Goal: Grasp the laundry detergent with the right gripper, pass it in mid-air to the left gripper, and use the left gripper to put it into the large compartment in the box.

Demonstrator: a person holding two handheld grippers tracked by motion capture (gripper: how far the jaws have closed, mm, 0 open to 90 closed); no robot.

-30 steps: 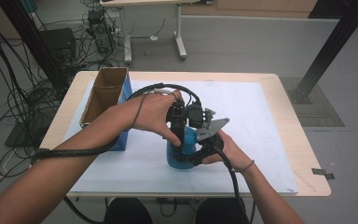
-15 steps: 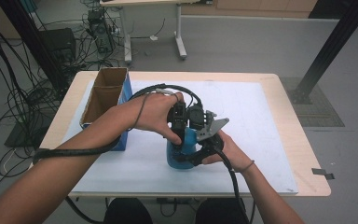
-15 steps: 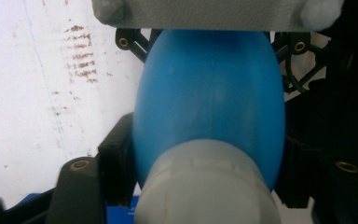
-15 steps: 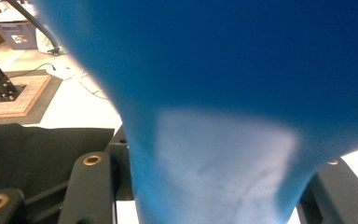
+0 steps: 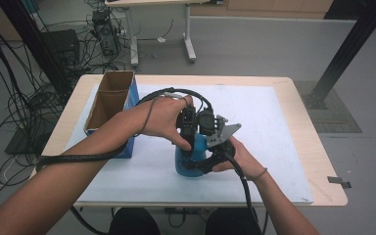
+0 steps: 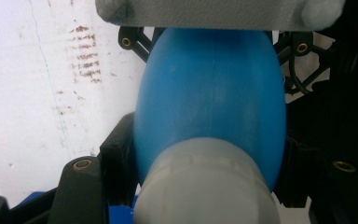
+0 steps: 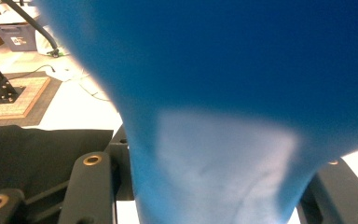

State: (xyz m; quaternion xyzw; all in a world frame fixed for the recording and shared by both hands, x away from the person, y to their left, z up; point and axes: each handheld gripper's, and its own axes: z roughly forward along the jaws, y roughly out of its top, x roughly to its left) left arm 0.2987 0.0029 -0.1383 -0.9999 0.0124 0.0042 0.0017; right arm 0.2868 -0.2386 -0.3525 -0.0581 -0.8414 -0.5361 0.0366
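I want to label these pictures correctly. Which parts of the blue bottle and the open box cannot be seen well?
- Blue bottle, high view: top hidden by both hands and tools.
- Its white cap, left gripper view: cut off by the bottom edge.
- Right gripper view: bottle surface blurred.
- Cardboard box, high view: bottom in shadow.

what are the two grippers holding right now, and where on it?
Both hold one blue bulb-shaped object. The left gripper has just closed on its upper end by the white cap; the right gripper clamps its lower body.
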